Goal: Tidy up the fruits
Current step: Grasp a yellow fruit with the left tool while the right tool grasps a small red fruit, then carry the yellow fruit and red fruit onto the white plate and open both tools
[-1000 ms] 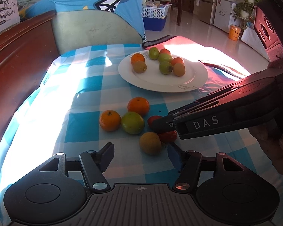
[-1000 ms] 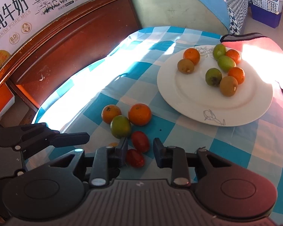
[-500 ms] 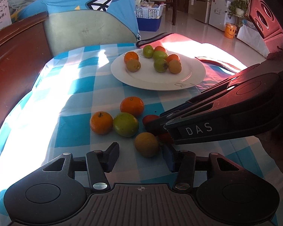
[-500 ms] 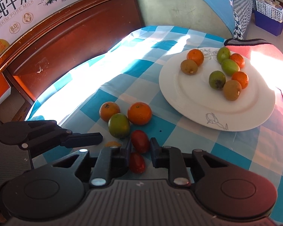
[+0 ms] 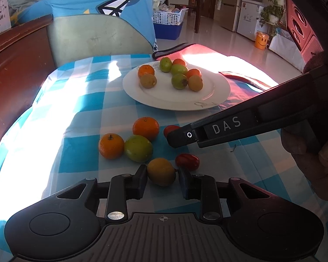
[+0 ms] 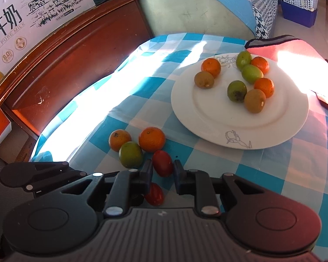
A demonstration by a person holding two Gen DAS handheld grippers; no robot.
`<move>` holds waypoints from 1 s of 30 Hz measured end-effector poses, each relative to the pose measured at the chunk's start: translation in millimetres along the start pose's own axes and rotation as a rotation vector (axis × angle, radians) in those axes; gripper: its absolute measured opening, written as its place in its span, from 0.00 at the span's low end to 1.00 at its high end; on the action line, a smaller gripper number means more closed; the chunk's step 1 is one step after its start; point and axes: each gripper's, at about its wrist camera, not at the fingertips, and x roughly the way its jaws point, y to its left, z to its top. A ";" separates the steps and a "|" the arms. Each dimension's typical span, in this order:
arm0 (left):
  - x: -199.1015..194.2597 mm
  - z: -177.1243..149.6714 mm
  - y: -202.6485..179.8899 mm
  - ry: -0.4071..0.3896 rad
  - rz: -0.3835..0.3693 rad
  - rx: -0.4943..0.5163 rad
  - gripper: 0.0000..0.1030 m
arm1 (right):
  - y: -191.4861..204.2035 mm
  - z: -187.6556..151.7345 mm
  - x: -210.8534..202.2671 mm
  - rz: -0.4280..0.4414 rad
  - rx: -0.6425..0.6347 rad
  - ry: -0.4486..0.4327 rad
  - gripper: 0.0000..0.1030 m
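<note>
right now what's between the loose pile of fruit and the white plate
Only bare checked tablecloth lies between the nearest loose orange and the white plate; the right wrist view shows that gap most plainly.

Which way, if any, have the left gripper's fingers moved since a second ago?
Yes. The left gripper jaws have just been closing inward on the yellowish fruit between them; the fruit sits unmoved beside the green fruit.

the plate sits toward the far right of the table with eight fruits on its back half. nearer in, a loose bunch of fruit lies on the cloth to the plate's front left. one tomato is between the right gripper tips, and another tomato lies just behind it, closer to the camera.
</note>
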 end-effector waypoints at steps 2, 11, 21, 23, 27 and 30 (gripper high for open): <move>-2.4 1.2 0.6 -0.005 0.000 -0.008 0.27 | -1.0 0.4 -1.9 -0.004 0.002 -0.006 0.20; -15.9 10.3 2.0 -0.046 -0.006 -0.039 0.27 | -8.8 4.1 -16.1 -0.011 0.037 -0.047 0.20; -25.6 26.8 3.7 -0.102 0.003 -0.090 0.27 | -11.5 9.8 -40.5 -0.006 0.057 -0.109 0.20; -26.7 30.9 3.6 -0.113 0.006 -0.095 0.27 | -14.0 12.2 -45.7 -0.009 0.069 -0.121 0.20; -25.4 40.6 6.8 -0.124 0.007 -0.127 0.27 | -22.1 18.1 -54.6 -0.010 0.100 -0.141 0.20; -20.9 49.6 7.3 -0.129 0.020 -0.136 0.27 | -29.6 23.8 -60.6 -0.011 0.113 -0.148 0.20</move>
